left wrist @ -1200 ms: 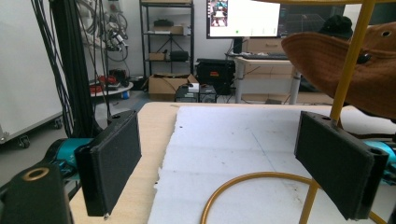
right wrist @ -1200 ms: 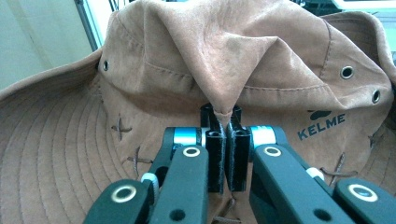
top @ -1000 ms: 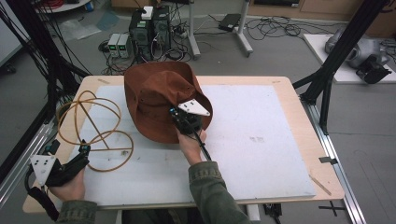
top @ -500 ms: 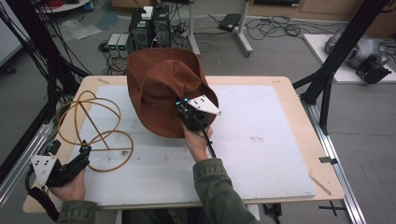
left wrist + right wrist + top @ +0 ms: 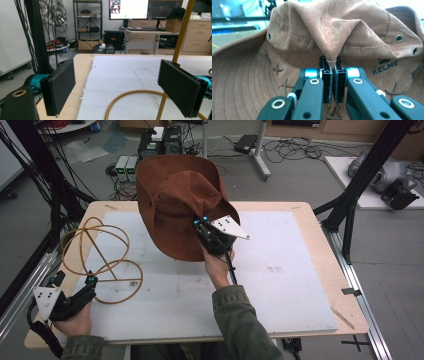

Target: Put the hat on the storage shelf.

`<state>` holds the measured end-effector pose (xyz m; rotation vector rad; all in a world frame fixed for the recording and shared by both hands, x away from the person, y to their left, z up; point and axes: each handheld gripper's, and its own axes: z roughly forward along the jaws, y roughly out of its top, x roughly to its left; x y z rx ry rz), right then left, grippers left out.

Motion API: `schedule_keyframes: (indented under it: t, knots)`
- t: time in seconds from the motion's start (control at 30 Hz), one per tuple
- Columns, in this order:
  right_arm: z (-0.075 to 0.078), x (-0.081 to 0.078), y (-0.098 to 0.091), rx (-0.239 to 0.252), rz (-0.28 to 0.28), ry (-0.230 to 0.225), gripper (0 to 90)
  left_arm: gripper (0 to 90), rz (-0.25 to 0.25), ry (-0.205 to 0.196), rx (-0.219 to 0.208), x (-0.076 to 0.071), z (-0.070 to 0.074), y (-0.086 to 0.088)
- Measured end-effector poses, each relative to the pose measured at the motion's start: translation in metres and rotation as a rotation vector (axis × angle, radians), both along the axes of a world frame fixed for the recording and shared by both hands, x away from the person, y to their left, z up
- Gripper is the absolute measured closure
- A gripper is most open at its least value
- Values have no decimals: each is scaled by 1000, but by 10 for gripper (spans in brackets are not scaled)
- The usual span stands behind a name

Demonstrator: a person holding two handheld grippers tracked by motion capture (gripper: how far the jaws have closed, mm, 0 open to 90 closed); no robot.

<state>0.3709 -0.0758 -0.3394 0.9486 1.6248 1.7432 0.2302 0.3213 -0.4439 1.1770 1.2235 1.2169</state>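
On white-topped table (image 5: 280, 285), right gripper (image 5: 202, 226) clamped on brown hat (image 5: 170, 195), left gripper (image 5: 75, 292) apart, cable-strewn floor (image 5: 300, 165) behind.

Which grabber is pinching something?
The right gripper: its jaws are shut on a fold of the brown hat. The left gripper is wide open, resting by the yellow hoop.

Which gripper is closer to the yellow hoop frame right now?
Left. The left gripper sits at the yellow hoop frame, jaws open either side of a rod. The right gripper is off to its right, clamping the brown hat.
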Motion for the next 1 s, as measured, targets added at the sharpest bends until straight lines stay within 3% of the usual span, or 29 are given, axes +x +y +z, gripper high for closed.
schedule_keyframes:
  t: [0.2, 0.57, 0.77, 0.83, 1.0]
  knots:
    - [14, -4, 1, 1, 34, -53, 889, 149, 0, 1, 0, 0, 0, 0]
    - [32, -8, 7, 51, 104, -71, 889, 149, 3, 0, -6, -1, 0, 1]
    - [41, -9, 14, 92, 188, -82, 889, 149, -2, 1, -8, 0, -1, 1]
    - [46, -9, 20, 120, 250, -82, 888, 149, -2, 3, -10, -1, -1, 2]
    - [54, -13, 34, 101, 332, -104, 889, 149, -5, 3, -10, 0, -2, 2]
